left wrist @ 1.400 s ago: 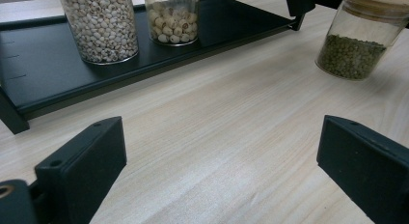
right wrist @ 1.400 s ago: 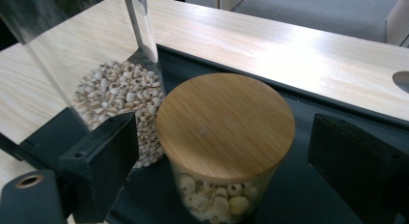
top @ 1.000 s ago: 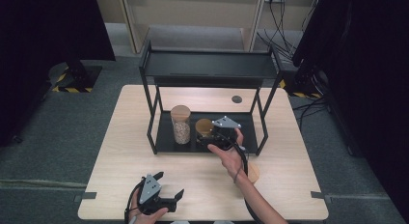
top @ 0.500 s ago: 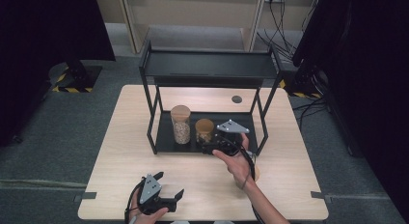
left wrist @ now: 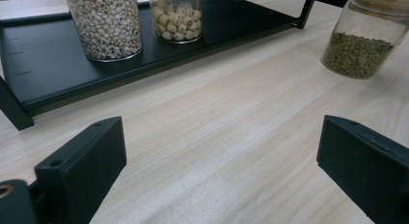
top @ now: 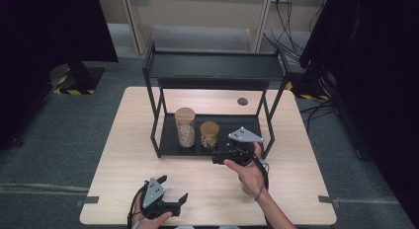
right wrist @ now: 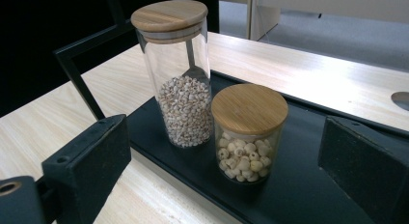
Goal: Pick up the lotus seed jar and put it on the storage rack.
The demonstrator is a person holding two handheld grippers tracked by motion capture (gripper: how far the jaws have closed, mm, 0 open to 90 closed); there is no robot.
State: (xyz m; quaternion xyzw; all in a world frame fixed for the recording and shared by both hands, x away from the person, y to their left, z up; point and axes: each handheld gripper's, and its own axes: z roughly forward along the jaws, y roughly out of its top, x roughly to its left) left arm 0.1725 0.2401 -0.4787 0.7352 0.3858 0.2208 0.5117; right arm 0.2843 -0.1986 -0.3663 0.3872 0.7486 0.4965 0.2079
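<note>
On the wooden surface stands a black rack. Its lower shelf already carries the tall jar of small grains and, at its 4 o'clock in the right gripper view, the short jar of pale round seeds. The green bean jar waits on the surface outside, so I judge this one is left. The right hand-held gripper hovers released at the shelf's front edge, pointing to 9 o'clock. The left hand-held gripper rests low, jaws wide apart, grasping nothing.
</note>
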